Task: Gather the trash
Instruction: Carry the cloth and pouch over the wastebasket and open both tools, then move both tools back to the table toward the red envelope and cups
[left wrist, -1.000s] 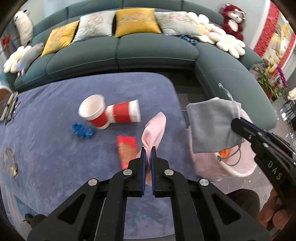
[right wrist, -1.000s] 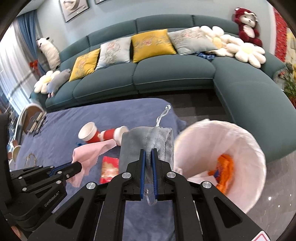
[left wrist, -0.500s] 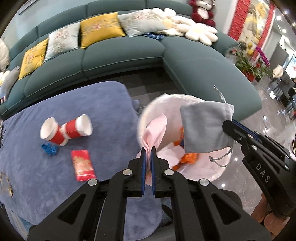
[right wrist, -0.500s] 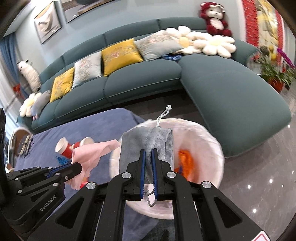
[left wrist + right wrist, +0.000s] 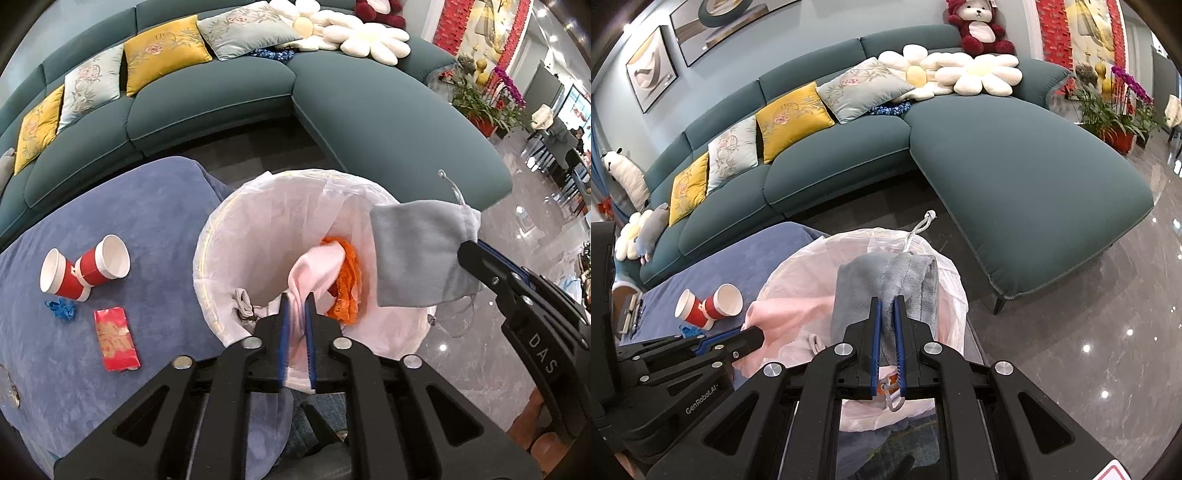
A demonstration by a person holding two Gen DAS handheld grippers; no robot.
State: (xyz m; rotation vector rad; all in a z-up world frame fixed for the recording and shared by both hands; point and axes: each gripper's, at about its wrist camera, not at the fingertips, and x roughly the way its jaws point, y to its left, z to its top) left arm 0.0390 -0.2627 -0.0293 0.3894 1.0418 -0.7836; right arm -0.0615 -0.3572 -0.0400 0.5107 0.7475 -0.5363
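Both grippers have swung right from the blue rug to the white-lined bin (image 5: 221,236); left gripper (image 5: 295,317) parting, pink cloth (image 5: 314,269) between, ready to drop; right gripper (image 5: 886,325) clamped on grey drawstring pouch (image 5: 886,280).

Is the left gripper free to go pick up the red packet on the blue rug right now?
Probably not yet: the left gripper has the pink cloth between its opening jaws above the bin. The red packet itself lies uncovered.
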